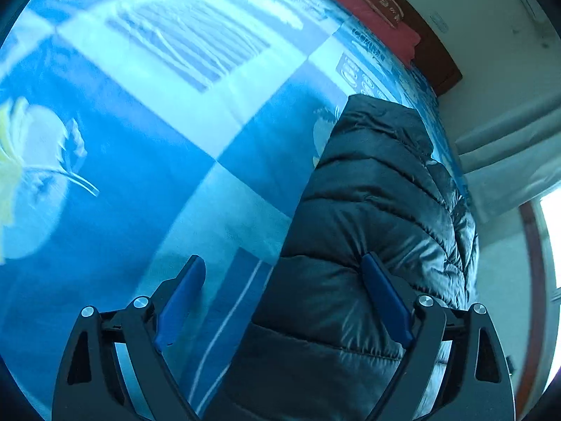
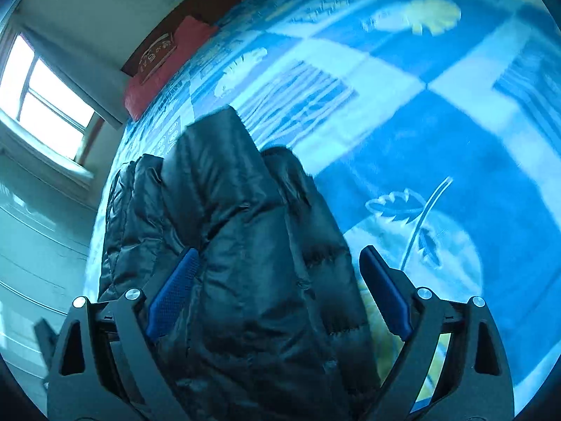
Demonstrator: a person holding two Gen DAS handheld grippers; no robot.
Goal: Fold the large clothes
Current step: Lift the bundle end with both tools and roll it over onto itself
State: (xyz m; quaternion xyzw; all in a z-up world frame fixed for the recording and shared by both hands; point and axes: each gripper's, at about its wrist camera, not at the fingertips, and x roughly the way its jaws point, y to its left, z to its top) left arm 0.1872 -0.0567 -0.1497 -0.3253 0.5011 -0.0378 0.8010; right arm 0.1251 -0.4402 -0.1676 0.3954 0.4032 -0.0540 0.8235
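A black quilted puffer jacket (image 1: pixel 368 193) lies bunched and folded on a bed covered with a blue and white patterned blanket (image 1: pixel 140 140). My left gripper (image 1: pixel 283 259) hangs over the jacket's left edge with its jaws wide open. One blue pad (image 1: pixel 182 301) is above the blanket and the other pad (image 1: pixel 385 298) is above the jacket. In the right wrist view the jacket (image 2: pixel 228 193) fills the gap of my right gripper (image 2: pixel 279 252), which is open. Its right pad (image 2: pixel 385 291) stands clear of the fabric, over the blanket (image 2: pixel 420 140).
A red pillow (image 1: pixel 368 3) lies at the head of the bed against a dark brown headboard (image 1: pixel 431 45). The pillow (image 2: pixel 157 77) also shows in the right wrist view, with a bright window (image 2: pixel 42 87) beside the bed. A pale curtain (image 1: pixel 508 147) hangs by the bed's edge.
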